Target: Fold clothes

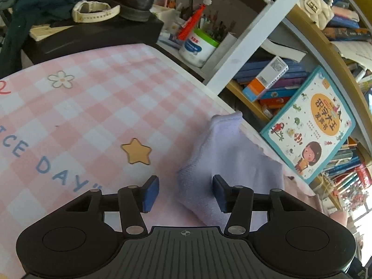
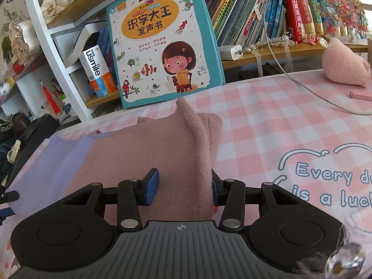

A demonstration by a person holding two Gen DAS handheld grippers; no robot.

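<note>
Two claws — left claw (image 1: pixel 186 191) apart over one sweater (image 2: pixel 144 153); right claw (image 2: pixel 186 186) apart, astride its ridge.

Each gripper, the left gripper (image 1: pixel 186 191) and the right gripper (image 2: pixel 184 187) alike, has a ribbed grey plate with a small crosshair mark, two round black housings beside that plate, black link arms with silver screws, and blue pads (image 1: pixel 151 193) on its fingers.

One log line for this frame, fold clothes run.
left tongs: open, over lilac sleeve | right tongs: astride pink sweater ridge | fold unfinished
</note>
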